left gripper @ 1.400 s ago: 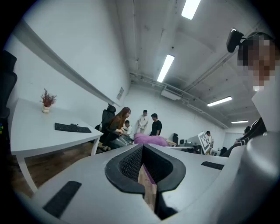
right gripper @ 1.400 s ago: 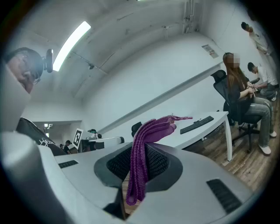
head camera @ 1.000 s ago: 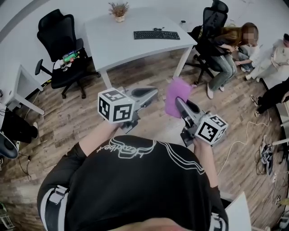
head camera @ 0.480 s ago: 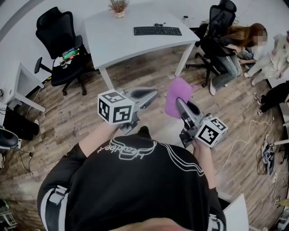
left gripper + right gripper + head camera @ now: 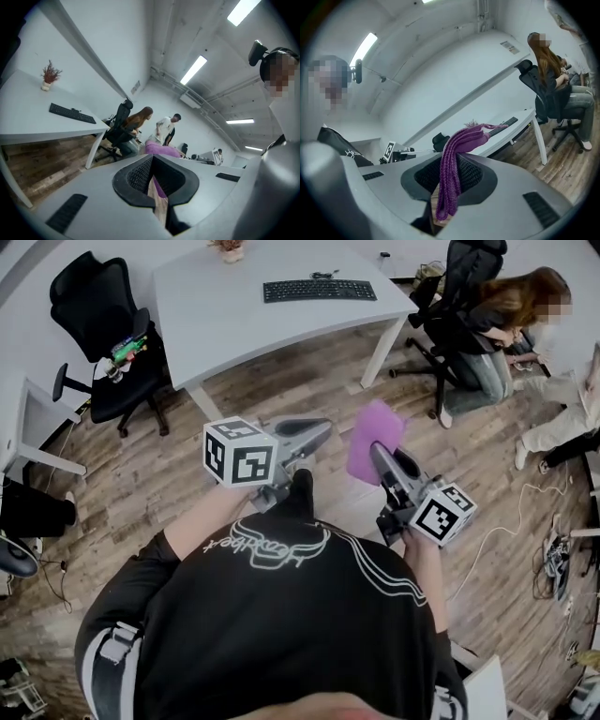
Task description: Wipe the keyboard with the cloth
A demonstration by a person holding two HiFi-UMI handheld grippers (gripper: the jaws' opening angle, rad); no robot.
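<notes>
The black keyboard [image 5: 317, 290] lies on a white table [image 5: 234, 324] across the room, well ahead of both grippers. A purple cloth [image 5: 373, 437] hangs from my right gripper [image 5: 377, 452], which is shut on it; in the right gripper view the cloth [image 5: 452, 173] is bunched between the pads, with the keyboard [image 5: 504, 125] far behind it. My left gripper [image 5: 317, 429] is held level beside it at waist height, shut and holding nothing. In the left gripper view the keyboard [image 5: 71, 113] sits on the table at the left and the cloth [image 5: 161, 150] shows past the jaws.
A black office chair [image 5: 103, 324] with small items on its seat stands left of the table. Another chair [image 5: 464, 282] and seated people [image 5: 502, 329] are at the right. A small white desk [image 5: 23, 418] is at far left. Cables [image 5: 520, 512] trail over the wooden floor.
The view has shifted toward the table, and the keyboard sits higher and more to the left in the head view. Both grippers keep their pose, with the cloth still held.
</notes>
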